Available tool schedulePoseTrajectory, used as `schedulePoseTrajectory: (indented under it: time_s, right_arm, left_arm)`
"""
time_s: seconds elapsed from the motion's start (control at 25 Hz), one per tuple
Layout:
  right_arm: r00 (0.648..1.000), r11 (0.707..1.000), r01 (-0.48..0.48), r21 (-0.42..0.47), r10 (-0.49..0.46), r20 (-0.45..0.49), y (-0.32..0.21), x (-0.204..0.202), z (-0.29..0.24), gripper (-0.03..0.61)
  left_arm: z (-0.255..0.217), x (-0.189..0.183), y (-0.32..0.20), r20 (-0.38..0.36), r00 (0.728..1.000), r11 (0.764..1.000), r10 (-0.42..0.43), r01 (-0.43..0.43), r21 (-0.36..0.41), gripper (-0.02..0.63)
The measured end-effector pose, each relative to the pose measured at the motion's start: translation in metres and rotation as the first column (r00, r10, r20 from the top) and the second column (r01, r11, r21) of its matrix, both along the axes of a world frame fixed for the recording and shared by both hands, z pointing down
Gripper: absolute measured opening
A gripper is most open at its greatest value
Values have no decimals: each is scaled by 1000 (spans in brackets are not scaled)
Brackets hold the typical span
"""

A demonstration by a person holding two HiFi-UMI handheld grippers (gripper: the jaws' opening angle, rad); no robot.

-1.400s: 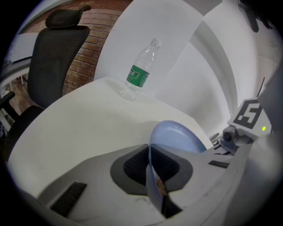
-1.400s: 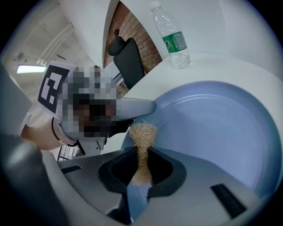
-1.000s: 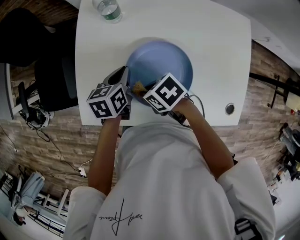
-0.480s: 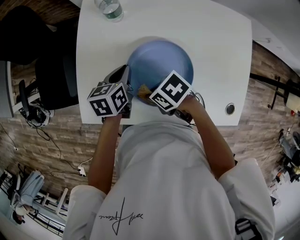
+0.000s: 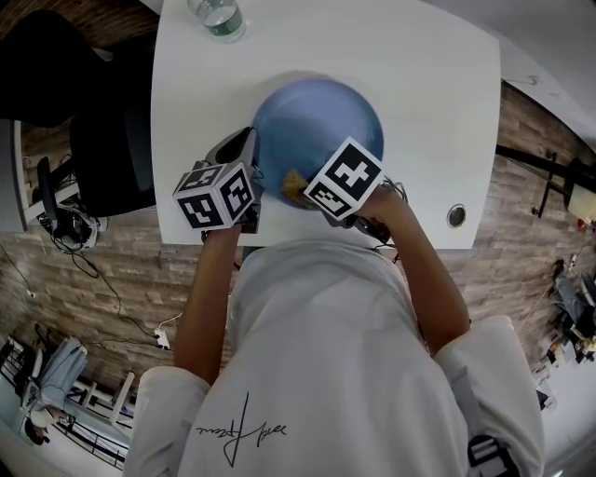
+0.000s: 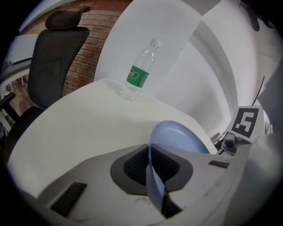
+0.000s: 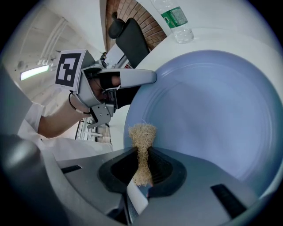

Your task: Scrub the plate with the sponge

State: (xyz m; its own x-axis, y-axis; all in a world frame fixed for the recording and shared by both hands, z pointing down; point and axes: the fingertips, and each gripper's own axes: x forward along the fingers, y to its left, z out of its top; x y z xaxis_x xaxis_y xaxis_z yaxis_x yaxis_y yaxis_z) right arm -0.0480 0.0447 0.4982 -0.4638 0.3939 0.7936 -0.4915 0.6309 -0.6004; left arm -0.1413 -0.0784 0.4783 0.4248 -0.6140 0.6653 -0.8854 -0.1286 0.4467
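A light blue plate (image 5: 317,130) lies on the white table (image 5: 419,93), near its front edge. My left gripper (image 5: 247,177) is shut on the plate's left rim; in the left gripper view the thin rim of the plate (image 6: 177,134) runs between the dark pads. My right gripper (image 5: 303,191) is shut on a tan fibrous sponge (image 5: 293,182), which sits on the plate's near part. In the right gripper view the sponge (image 7: 141,148) is squeezed thin between the pads and its frayed tip rests against the plate (image 7: 208,110).
A clear water bottle (image 5: 216,19) with a green label stands at the table's far left; the same bottle (image 6: 139,73) shows in the left gripper view. A black office chair (image 5: 102,140) stands left of the table. A round metal grommet (image 5: 455,216) sits at the table's right front.
My right gripper has slid with the sponge to the right along the plate's near part. The left gripper and the plate have stayed in place.
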Motion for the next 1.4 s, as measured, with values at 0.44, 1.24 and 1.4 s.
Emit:
schedulePoseTrajectory:
  time_s: [0.44, 1.24, 1.4]
  right_arm:
    - [998, 998, 50, -23, -51, -40, 1, 14, 0, 48]
    - [991, 997, 71, -25, -73, -114, -6, 49, 2, 48]
    - [989, 997, 68, -23, -70, -128, -10, 56, 2, 48]
  left_arm:
    - [1, -1, -1, 2, 1000, 1000, -3, 3, 0, 23]
    - [2, -2, 0, 0, 1000, 1000, -5, 5, 5, 23]
    - [2, -1, -1, 1, 1000, 1000, -4, 4, 5, 23]
